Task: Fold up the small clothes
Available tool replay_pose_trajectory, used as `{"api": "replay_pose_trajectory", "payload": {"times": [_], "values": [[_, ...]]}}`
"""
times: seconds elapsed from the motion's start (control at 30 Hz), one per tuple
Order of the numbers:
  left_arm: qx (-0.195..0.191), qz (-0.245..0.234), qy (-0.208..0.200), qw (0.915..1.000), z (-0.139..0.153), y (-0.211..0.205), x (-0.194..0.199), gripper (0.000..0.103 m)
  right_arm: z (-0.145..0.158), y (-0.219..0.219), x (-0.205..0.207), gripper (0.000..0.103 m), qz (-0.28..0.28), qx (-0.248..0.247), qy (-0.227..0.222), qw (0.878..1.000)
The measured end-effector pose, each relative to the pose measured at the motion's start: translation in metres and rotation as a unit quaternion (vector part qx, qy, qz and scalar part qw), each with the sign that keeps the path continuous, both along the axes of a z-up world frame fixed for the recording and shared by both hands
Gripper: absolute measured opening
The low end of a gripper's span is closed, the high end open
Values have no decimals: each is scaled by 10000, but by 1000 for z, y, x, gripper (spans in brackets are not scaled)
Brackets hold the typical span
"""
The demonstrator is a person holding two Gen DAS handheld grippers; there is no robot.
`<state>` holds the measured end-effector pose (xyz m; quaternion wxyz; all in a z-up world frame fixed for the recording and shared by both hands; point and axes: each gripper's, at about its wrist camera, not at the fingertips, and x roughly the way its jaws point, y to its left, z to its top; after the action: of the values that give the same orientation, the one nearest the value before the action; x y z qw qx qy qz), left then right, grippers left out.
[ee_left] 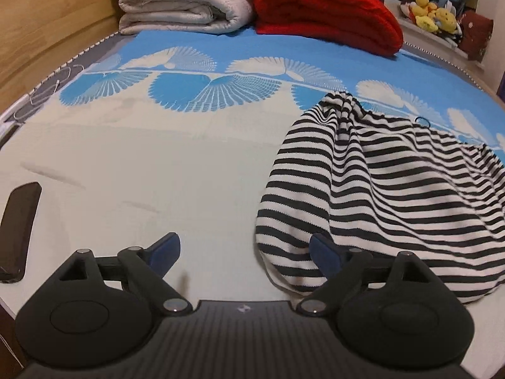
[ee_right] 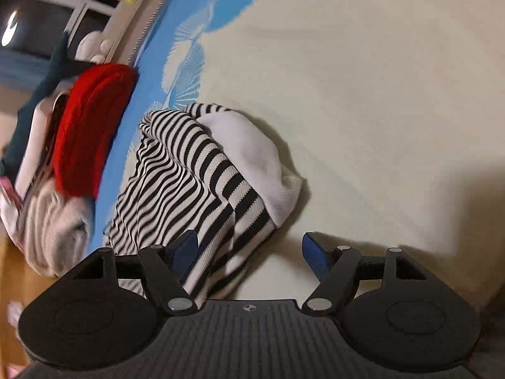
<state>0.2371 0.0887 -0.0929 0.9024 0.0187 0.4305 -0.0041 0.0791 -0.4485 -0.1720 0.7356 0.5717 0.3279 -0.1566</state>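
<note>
A black-and-white striped garment lies crumpled on the bed sheet at the right of the left wrist view. My left gripper is open and empty; its right fingertip sits at the garment's near left edge. In the right wrist view the same striped garment lies bunched with a white inner part showing. My right gripper is open just above the garment's near corner, with the left finger over the striped cloth and the right finger over bare sheet.
A folded white quilt and a folded red blanket sit at the far end of the bed. A dark phone lies at the left edge. Yellow plush toys sit on a ledge beyond. A wooden board borders the left.
</note>
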Motion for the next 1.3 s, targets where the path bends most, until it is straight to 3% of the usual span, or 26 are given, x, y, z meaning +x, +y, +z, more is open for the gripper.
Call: {"api": "replay_pose_trajectory", "payload": {"times": [0.07, 0.33, 0.5, 0.53, 0.57, 0.6, 0.87, 1.0, 1.2, 1.27, 1.3], "values": [[163, -31, 5, 9999, -4, -3, 0, 92, 4, -1, 11, 78, -12, -53, -148, 9999], [311, -113, 194, 9993, -24, -9, 16, 92, 1, 2, 33, 85, -6, -279, 14, 9996], [345, -165, 289, 9989, -31, -14, 27, 92, 0, 6, 43, 94, -539, -269, -22, 9982], [326, -147, 311, 9989, -32, -14, 30, 93, 0, 6, 46, 82, -651, -337, -3, 9973], [313, -127, 335, 9989, -33, -13, 32, 93, 0, 6, 50, 34, -671, -479, 41, 9966], [300, -103, 358, 9989, -34, -13, 34, 93, -2, 5, 53, 20, -579, -441, 27, 9973], [206, 94, 520, 9984, -39, -5, 44, 94, 14, -16, 34, 17, -941, -738, 58, 9928], [510, 5, 568, 9971, -43, -12, 41, 94, 11, -26, 17, 17, -1205, -785, 187, 9894], [369, -57, 992, 9944, -58, -11, 43, 94, 3, -28, 23, 18, -1355, -763, 445, 9868], [153, 98, 1057, 9942, -57, -5, 46, 94, 12, -23, 31, 18, -1301, -1020, 556, 9847], [74, 204, 1052, 9942, -55, -1, 46, 94, 24, -15, 38, 18, -1182, -1374, 595, 9816]]}}
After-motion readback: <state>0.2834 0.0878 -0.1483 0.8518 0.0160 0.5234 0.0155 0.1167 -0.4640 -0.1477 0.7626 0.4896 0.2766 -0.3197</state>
